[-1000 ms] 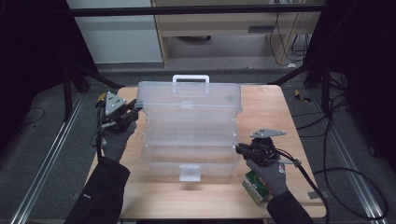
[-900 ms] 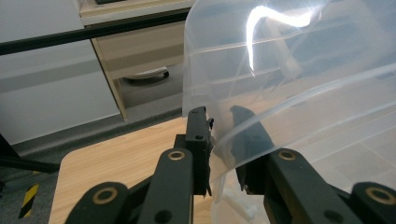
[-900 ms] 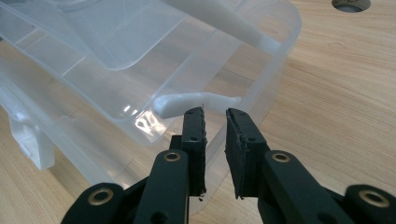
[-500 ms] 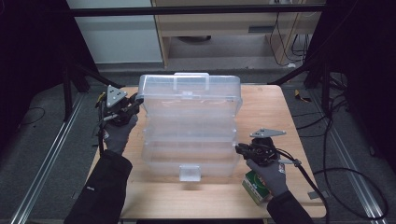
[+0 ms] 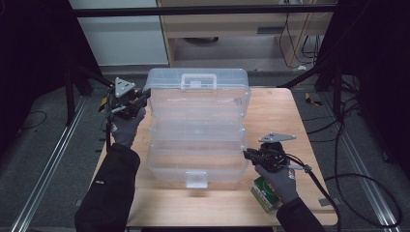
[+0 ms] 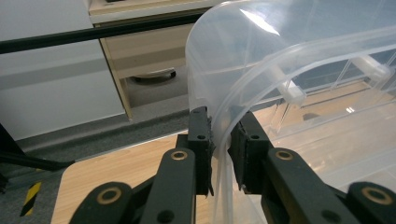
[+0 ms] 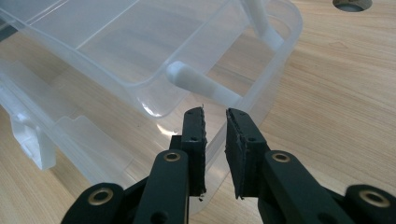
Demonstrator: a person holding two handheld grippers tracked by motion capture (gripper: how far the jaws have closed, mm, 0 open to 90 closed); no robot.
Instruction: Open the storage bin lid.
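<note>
A person in dark sleeves and grey gloves works a clear plastic tiered storage box (image 5: 196,128) that stands open in the middle of a wooden table (image 5: 275,111), its trays stepped out toward the near edge and its white front latch (image 5: 197,179) facing the person. The left gripper (image 5: 137,100) sits at the box's far left corner, where its jaws are clamped on the thin curved edge of the lid (image 6: 243,70) — the left gripper view shows the clear wall pinched between the two black pads, with the lid tilted up over the trays. The lid's white carry handle (image 5: 198,80) shows at the far side of the box. The right gripper (image 5: 248,155) is at the box's near right corner; its jaws stand narrowly apart around the rim of the bottom tray (image 7: 261,88), though whether the pads actually press on that rim cannot be told. A white hinge arm (image 7: 201,84) crosses just beyond its tips. A small green carton (image 5: 265,192) lies on the table just right of the box's near corner — under the right hand (image 5: 276,179).
</note>
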